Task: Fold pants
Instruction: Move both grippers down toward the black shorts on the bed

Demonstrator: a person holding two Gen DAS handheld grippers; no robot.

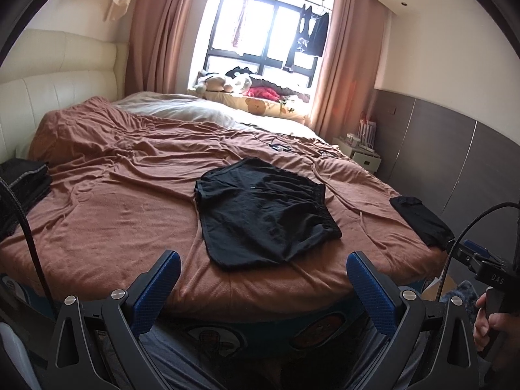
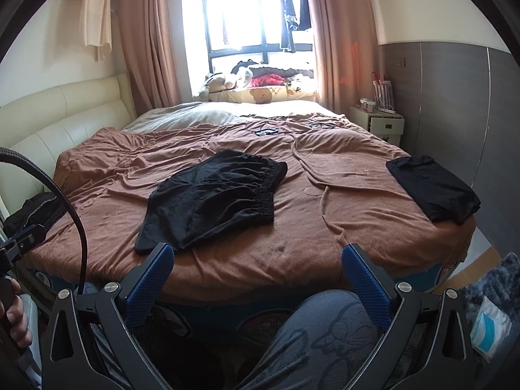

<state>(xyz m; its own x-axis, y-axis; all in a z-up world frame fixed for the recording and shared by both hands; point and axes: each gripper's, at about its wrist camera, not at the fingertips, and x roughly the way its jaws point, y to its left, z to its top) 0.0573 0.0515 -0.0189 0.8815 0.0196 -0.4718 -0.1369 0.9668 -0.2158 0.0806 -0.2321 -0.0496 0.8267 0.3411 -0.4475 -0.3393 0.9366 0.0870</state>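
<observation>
Nearest in each wrist view, both tongs hang off the foot edge of the bed with nothing between their blue ribbed pads. The left tongs [image 1: 263, 269] stand wide apart and empty; the right tongs [image 2: 258, 263] are spread just as wide and empty, above the person's grey patterned trouser knee [image 2: 325, 318]. At the right margin of the left view a hand [image 1: 487, 321] grips the black handle of the other tool, and a hand [image 2: 13, 318] shows likewise at the left margin of the right view.

Past the pads lies the brown rumpled blanket [image 1: 123, 195] that covers the bed. On it, near the foot edge and about midway between the bed's sides, rest the black shorts with a gathered elastic waistband [image 1: 263, 211], spread out flat but creased, waistband toward the right side of the bed, leg hems toward the left.

Well apart from them, at the near right corner of the bed, sits a folded black garment [image 2: 432, 188]. At the left edge lies a dark folded pile [image 1: 22, 182].

Farther on, thin cables [image 2: 266, 131] lie on the blanket, then a pale sheet [image 1: 182, 107], and plush toys [image 1: 221, 83] line the sill under the bright window [image 1: 260, 22].
</observation>
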